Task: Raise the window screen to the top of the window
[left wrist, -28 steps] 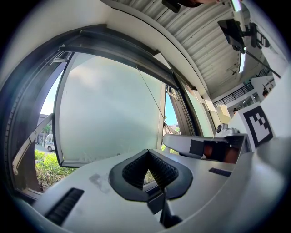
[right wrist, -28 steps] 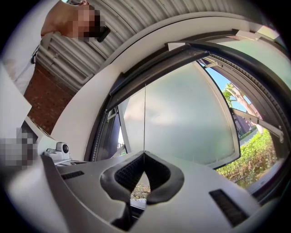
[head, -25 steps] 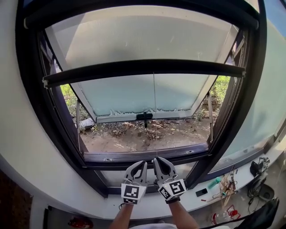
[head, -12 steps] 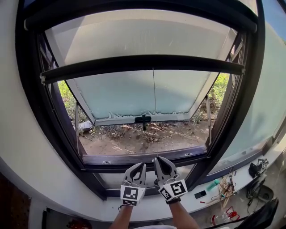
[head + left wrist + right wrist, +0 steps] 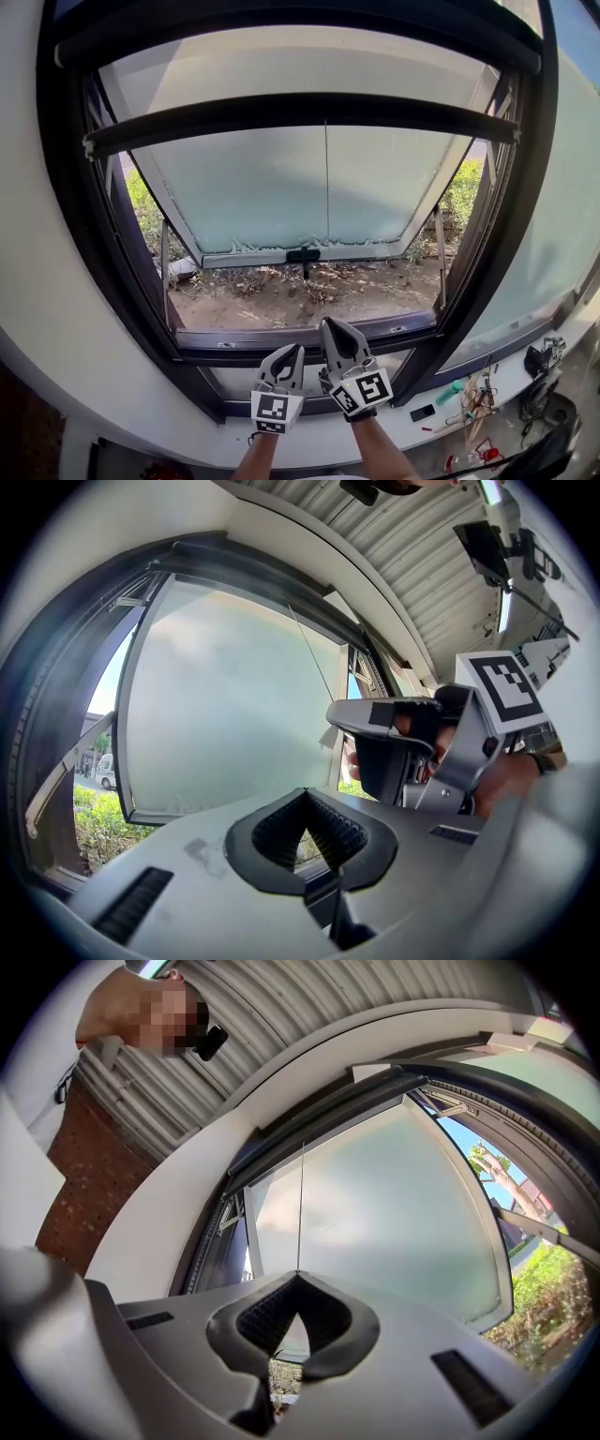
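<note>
Window frame [image 5: 70, 234], dark and wide, fills nearly everything I get from the head view. Its frosted pane [image 5: 253, 197] is swung outward at the bottom over a strip of dry, littered ground [image 5: 309, 291]. Inside the frame, the window screen [image 5: 281, 66] hangs only across the upper part of the opening. Its dark bottom bar [image 5: 281, 111] runs from side to side a short way below the top of the window, not yet up against it. A white sill [image 5: 169, 427] curves along below, with a scatter of small items [image 5: 469, 394] at its right end that I cannot make out. Low in the middle, just in front of the frame's lower rail, both of my tools point up at the glass. The right gripper [image 5: 330, 326] stands a little higher than the left gripper [image 5: 294, 351] beside it. The right one's jaws are pressed together on the thin pull cord [image 5: 301, 1204], which rises straight from their tips to the middle of the bar. The left one's jaws are also closed tip to tip, with nothing between them. A small black handle [image 5: 303, 254] sits at the centre of the pane's lower edge.
</note>
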Tool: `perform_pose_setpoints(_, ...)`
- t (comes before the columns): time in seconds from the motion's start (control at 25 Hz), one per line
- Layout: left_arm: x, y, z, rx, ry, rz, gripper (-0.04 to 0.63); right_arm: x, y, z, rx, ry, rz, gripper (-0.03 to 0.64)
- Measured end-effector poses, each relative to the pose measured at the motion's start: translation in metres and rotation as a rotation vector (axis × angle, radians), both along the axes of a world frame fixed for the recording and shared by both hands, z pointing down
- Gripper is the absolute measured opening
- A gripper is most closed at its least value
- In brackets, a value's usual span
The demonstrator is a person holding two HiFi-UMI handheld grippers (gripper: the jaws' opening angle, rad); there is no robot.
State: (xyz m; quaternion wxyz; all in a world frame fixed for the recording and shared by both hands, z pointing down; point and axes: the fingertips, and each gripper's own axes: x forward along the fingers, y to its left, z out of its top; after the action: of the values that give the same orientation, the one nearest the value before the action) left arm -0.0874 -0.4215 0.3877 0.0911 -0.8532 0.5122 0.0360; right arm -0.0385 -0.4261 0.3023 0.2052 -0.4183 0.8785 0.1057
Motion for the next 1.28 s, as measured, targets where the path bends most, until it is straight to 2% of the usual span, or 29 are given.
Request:
perform_pose_setpoints(0.36, -0.009, -0.002, 0.003, -0.01, -0.003, -0.025, 0.002, -0.004, -0.008, -0.028, 0.034, -0.05, -0.041, 0.002)
perform_pose_setpoints(0.56, -0.013, -0.004, 0.003, -0.01, -0.009, -0.035, 0.002, -0.011, -0.01, -0.059, 0.102, -0.048, -0.067, 0.002)
perform_pose_setpoints(1.0, -0.012, -0.008, 0.002, -0.009, -0.01, -0.037, 0.002, -0.01, -0.009, -0.128, 0.223, -0.06, -0.077, 0.002)
perform_pose_setpoints(1.16, -0.008, -0.008, 0.003, -0.011, -0.014, -0.03, 0.002, -0.016, -0.008, -0.133, 0.245, -0.043, -0.042, 0.002)
perform_pose_setpoints(1.28, -0.006, -0.008, 0.005, -0.017, -0.022, -0.025, 0.002, -0.015, 0.007, -0.132, 0.284, -0.096, -0.107, 0.002)
